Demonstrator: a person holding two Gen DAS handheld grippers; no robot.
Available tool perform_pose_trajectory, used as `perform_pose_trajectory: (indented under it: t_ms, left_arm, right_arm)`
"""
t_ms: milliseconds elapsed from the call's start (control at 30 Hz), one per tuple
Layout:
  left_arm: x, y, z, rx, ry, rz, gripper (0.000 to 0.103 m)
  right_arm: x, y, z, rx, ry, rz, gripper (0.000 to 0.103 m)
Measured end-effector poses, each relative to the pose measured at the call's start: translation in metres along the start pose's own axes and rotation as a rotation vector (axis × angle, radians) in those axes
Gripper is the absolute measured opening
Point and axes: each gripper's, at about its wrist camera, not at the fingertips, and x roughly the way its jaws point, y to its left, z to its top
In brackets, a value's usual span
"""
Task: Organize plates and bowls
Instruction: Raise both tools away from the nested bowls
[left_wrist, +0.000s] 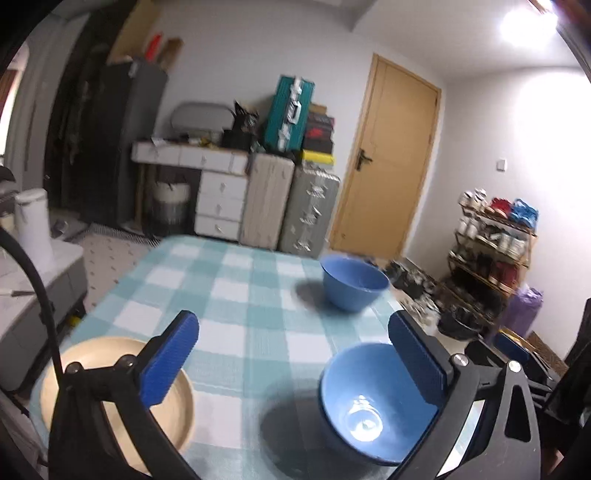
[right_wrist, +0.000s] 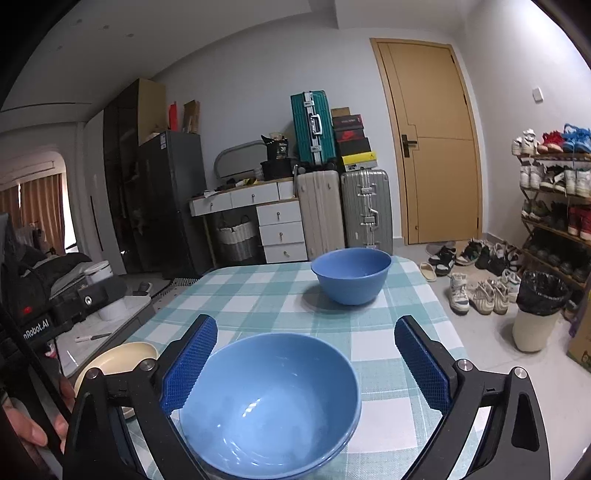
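The right gripper (right_wrist: 304, 363) hangs with jaws spread wide, released, over the near blue bowl (right_wrist: 271, 406), whose rim passes in front of the left pad and stays apart from the right one. The left gripper (left_wrist: 291, 363) is likewise released, gripping nothing; in its view that bowl (left_wrist: 364, 402) sits at 4 o'clock, the cream plate (left_wrist: 122, 398) at 8 o'clock. Both rest on the checked tablecloth (right_wrist: 258, 295). Farther off, near 12 o'clock in the right wrist view, a second blue bowl (right_wrist: 351, 275) stands upright by the table's far edge.
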Motion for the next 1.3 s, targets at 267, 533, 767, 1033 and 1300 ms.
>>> perform_pose_trajectory:
  t_ms: [267, 533, 767, 1033, 1300]
  left_arm:
    - [0.009, -0.013, -0.009, 0.114, 0.056, 0.072, 0.103]
    - [0.018, -0.02, -0.016, 0.17, 0.09, 0.149, 0.103]
    - [0.018, -0.031, -0.021, 0.218, 0.084, 0.158, 0.103]
    - [0.02, -0.03, -0.021, 0.215, 0.097, 0.165, 0.103]
    - [0.017, -0.039, -0.023, 0.218, 0.086, 0.158, 0.103]
  right_arm:
    - [-0.003, 0.018, -0.002, -0.087, -0.008, -0.029, 0.099]
    - [-0.005, 0.035, -0.005, -0.173, -0.009, -0.027, 0.1]
    - [-0.002, 0.039, -0.007, -0.187, -0.002, -0.02, 0.1]
    - [0.004, 0.027, -0.004, -0.131, 0.014, -0.023, 0.1]
    - [-0.001, 0.019, -0.004, -0.106, 0.009, -0.024, 0.101]
